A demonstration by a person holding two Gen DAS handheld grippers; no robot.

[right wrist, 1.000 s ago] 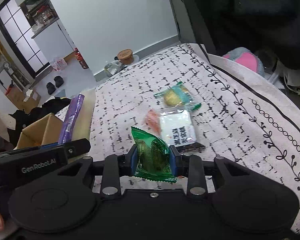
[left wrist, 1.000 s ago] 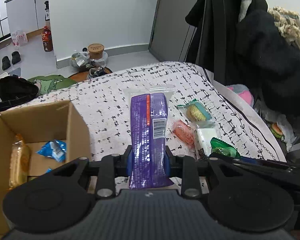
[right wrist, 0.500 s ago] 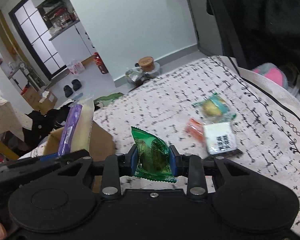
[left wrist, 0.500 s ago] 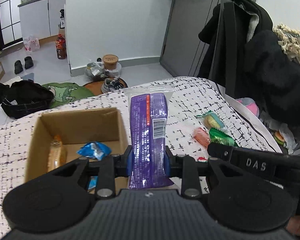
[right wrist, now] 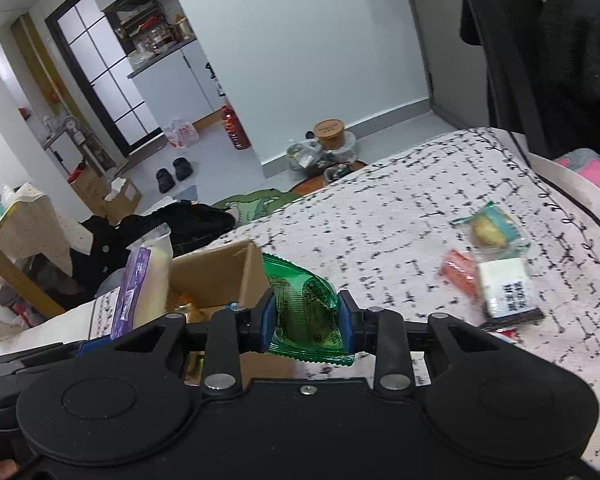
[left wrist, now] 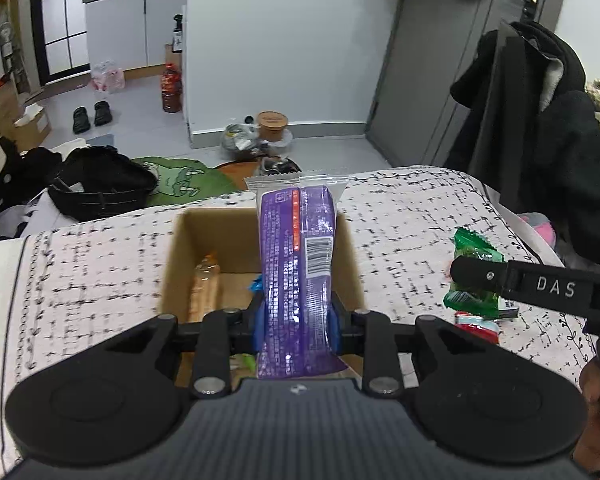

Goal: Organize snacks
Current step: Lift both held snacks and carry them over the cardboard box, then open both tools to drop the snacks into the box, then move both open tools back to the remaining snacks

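My left gripper is shut on a long purple snack pack, which stands upright over the open cardboard box. Inside the box lie an orange-brown packet and a blue packet, mostly hidden behind the purple pack. My right gripper is shut on a green snack packet, held just right of the box. In the right wrist view the purple pack shows at the left. In the left wrist view the green packet shows at the right.
On the patterned cloth lie a teal-wrapped biscuit, an orange packet, a white packet and a red packet. Dark coats hang at the right. Bags and shoes lie on the floor beyond the bed.
Both grippers have swung left and risen, each keeping its packet. The box has moved from the left edge to the centre under the purple pack; the green packet has come close to the box.
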